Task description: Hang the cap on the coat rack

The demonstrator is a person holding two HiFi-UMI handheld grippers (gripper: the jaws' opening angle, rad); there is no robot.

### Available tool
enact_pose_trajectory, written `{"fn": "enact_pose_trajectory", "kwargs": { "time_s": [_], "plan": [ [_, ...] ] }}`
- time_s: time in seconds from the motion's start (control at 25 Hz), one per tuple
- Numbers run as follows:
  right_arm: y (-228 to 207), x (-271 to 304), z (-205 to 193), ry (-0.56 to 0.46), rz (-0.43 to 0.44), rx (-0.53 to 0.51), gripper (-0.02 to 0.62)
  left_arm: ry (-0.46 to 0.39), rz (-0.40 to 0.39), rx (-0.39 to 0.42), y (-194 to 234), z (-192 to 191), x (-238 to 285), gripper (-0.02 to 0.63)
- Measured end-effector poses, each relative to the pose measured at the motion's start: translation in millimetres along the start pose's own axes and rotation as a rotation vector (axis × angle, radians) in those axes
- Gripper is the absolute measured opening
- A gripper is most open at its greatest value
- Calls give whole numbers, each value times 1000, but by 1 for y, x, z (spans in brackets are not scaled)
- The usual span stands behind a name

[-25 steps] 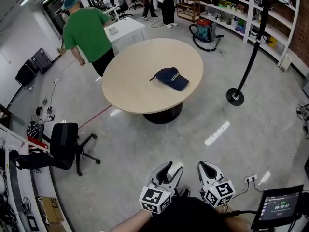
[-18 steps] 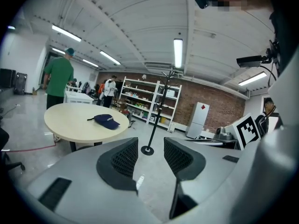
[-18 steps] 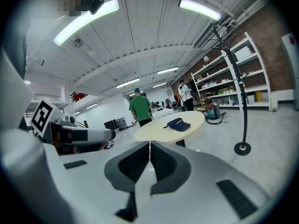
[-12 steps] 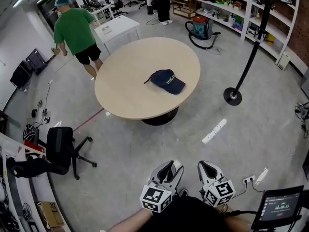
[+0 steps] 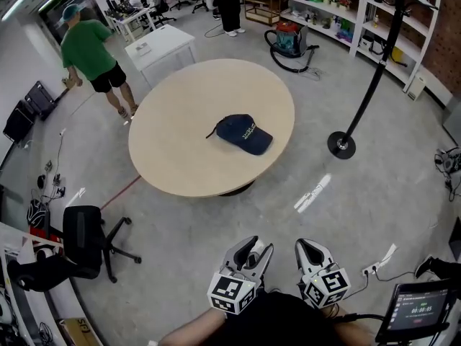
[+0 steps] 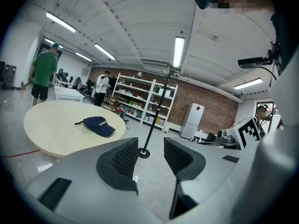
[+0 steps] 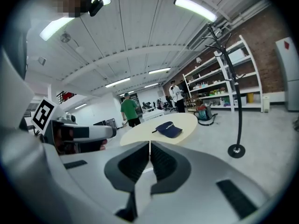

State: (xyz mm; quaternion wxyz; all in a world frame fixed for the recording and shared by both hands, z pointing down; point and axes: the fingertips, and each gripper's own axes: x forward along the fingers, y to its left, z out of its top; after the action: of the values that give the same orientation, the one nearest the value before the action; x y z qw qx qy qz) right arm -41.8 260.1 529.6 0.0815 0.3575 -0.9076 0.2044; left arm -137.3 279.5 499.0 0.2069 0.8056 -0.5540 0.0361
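Your left gripper (image 5: 253,254) sits low at the bottom edge of the head view, close to your body. Its fingers (image 6: 124,160) stand apart, and only the floor shows through the gap. Your right gripper (image 5: 310,254) is just beside it, at the same height. Its fingers (image 7: 135,164) are pressed together along their ridged pads with nothing clamped between them. Both grippers point toward the round worktop (image 5: 180,143) and are well apart from it.

The cap (image 5: 243,133) is dark navy and lies crown up on the round worktop, near its middle and a little toward the right half. Its brim points to the lower right in the head view, and its strap trails off at the left. There is light lettering on the crown, too small to read. Neither gripper touches the cap, and it is not yet on the coat rack (image 5: 371,85).

The coat rack is a black pole on a round base. It stands on the floor to the right of the round worktop, with a clear gap between them. Its hooks branch out at the top in the right gripper view.

A person in a green shirt (image 5: 88,52) stands beyond the far left edge of the round worktop, beside a smaller white worktop (image 5: 162,49). A black office chair (image 5: 83,240) stands on the floor to your left. A vacuum cleaner (image 5: 288,38) rests in front of the shelving (image 5: 338,6) along the far wall. A small screen (image 5: 418,308) shows at the lower right corner
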Motion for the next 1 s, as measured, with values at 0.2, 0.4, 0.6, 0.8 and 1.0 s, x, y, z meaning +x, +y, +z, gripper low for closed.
{"fn": "enact_pose_trajectory", "kwargs": {
  "time_s": [0.2, 0.4, 0.6, 0.8, 1.0],
  "plan": [
    [-10, 35, 13, 10, -29, 2, 8, -5, -15, -11, 33, 16, 24, 181],
    [-8, 73, 25, 30, -35, -2, 8, -6, -29, -34, 68, 31, 39, 181],
    [-5, 103, 31, 45, -63, -25, 9, -2, -36, -50, 99, 38, 50, 181],
    [-9, 123, 37, 64, -74, -12, 9, 9, -37, -69, 115, 44, 58, 181],
    [-11, 142, 38, 78, -46, 1, 9, 14, -19, -78, 130, 46, 68, 181]
  ]
}}
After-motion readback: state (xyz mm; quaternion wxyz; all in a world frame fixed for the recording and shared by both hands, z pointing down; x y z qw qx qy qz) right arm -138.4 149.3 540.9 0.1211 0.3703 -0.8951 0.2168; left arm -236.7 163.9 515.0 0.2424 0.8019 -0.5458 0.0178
